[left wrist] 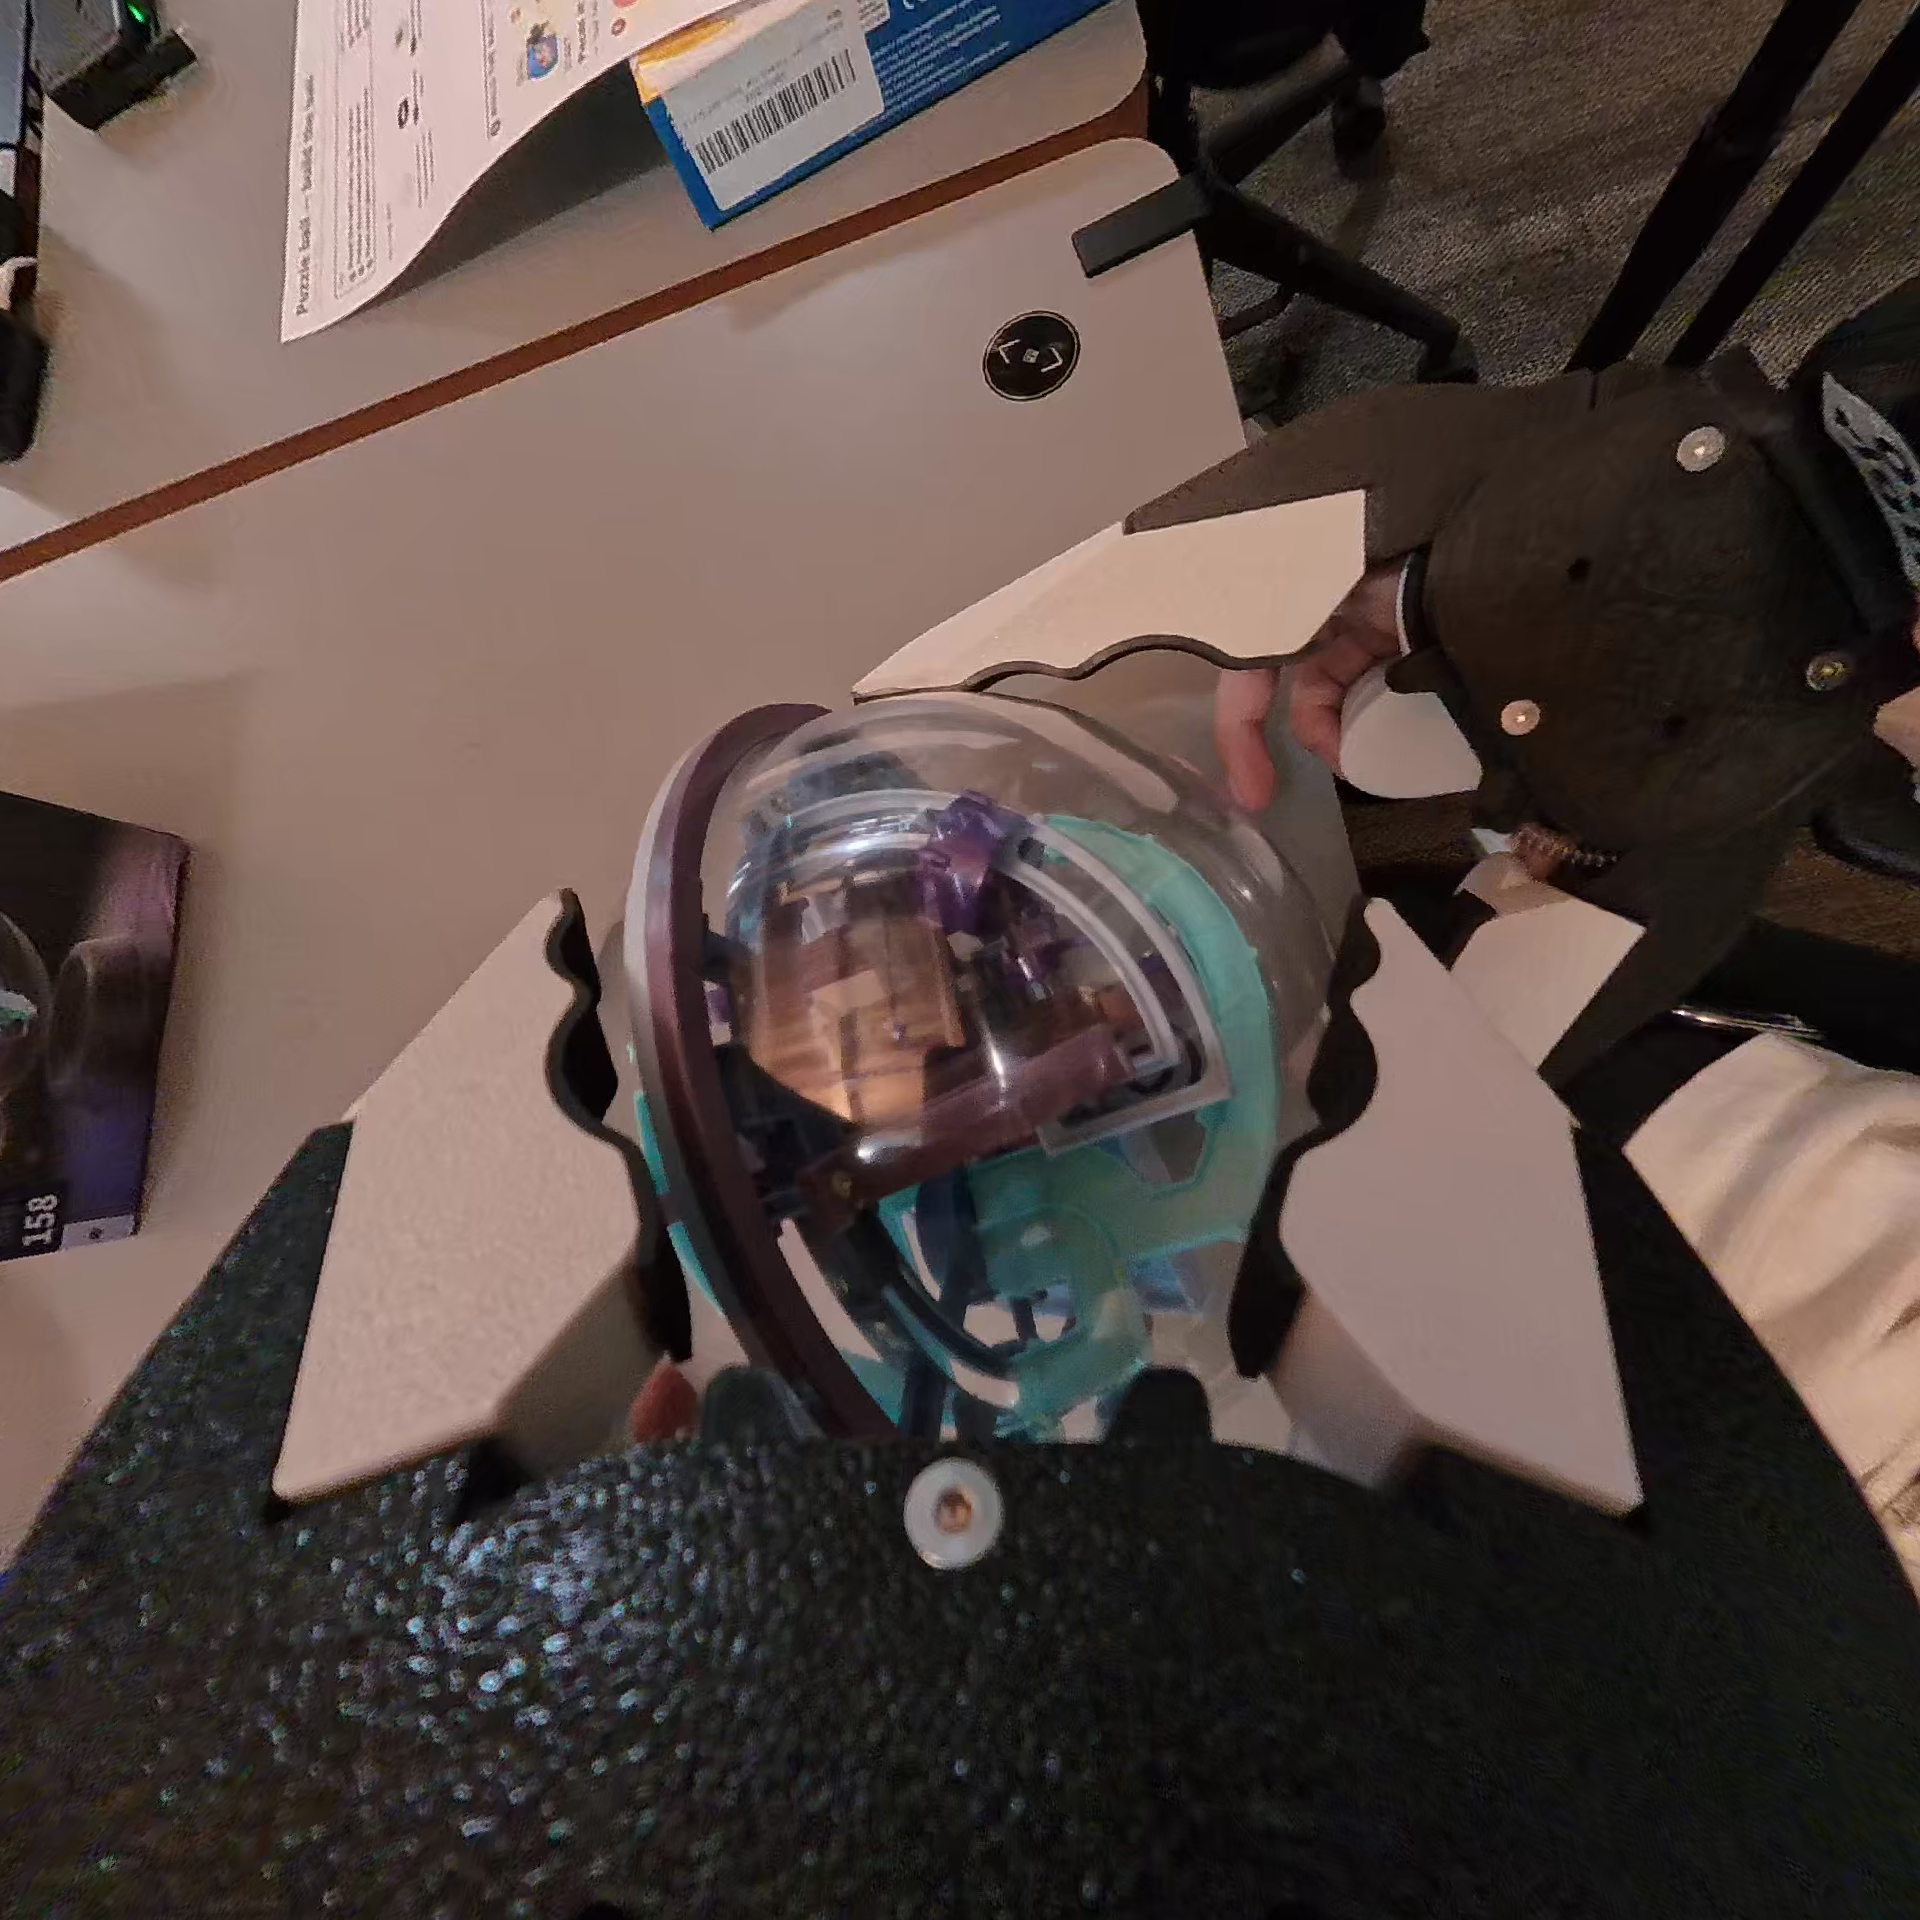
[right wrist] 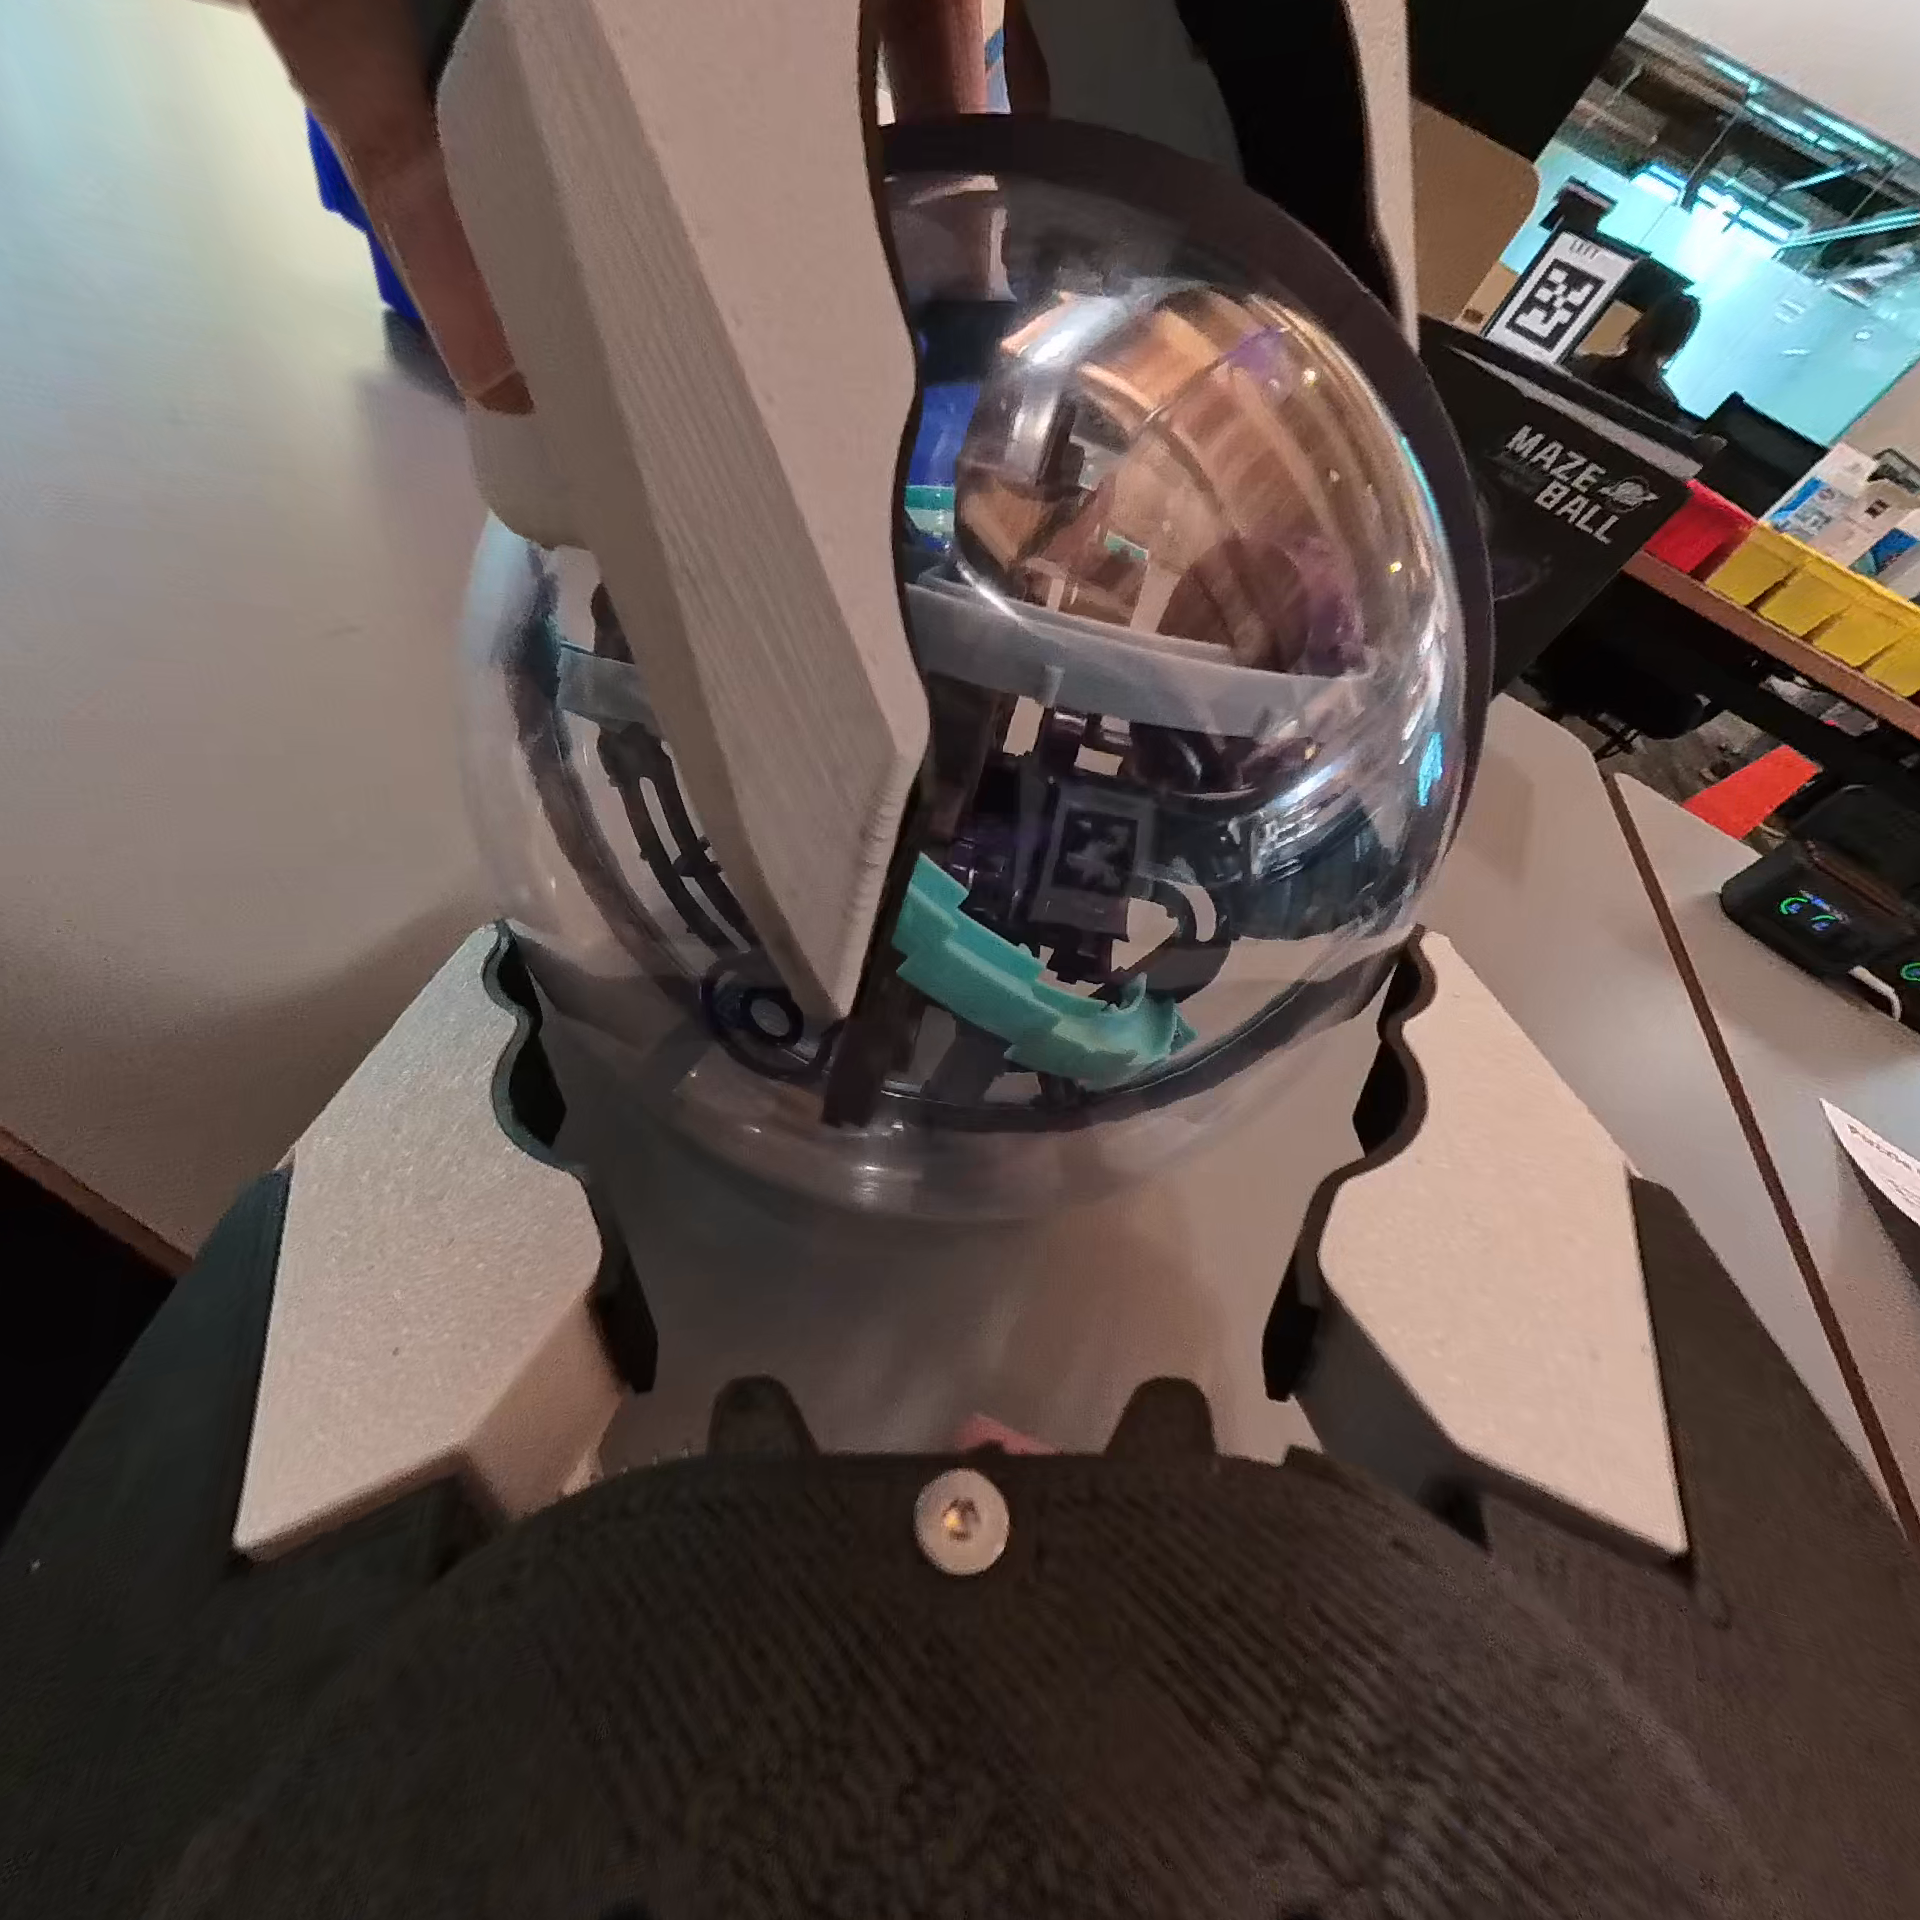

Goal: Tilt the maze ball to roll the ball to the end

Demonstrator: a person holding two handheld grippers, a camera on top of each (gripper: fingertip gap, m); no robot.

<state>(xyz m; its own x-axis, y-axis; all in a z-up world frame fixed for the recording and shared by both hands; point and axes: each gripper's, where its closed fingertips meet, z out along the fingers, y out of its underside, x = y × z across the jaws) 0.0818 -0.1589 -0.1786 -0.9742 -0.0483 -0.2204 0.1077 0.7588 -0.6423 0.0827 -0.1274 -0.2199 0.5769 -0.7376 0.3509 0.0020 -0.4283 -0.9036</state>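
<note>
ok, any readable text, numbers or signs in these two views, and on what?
Not quoting any writing; here is what carries it:
White printed sheet: text, mostly small.
Blue box: barcode label.
Dark box, left edge: digits.
Round black disc: white symbol.
Black box behind the maze ball: white lettering.
Square black-and-white marker: pattern, tiny caption.
Patterned tag inside the ball: no words.

The left gripper (left wrist: 956,1049) fills the lower half of the left wrist view, its two pale fingers spread wide and closed against a clear sphere's sides. The right gripper (right wrist: 945,1039) likewise clamps it from below in the right wrist view. At that frame's upper left, a bare hand (right wrist: 416,208) grips the other gripper's finger.
</note>
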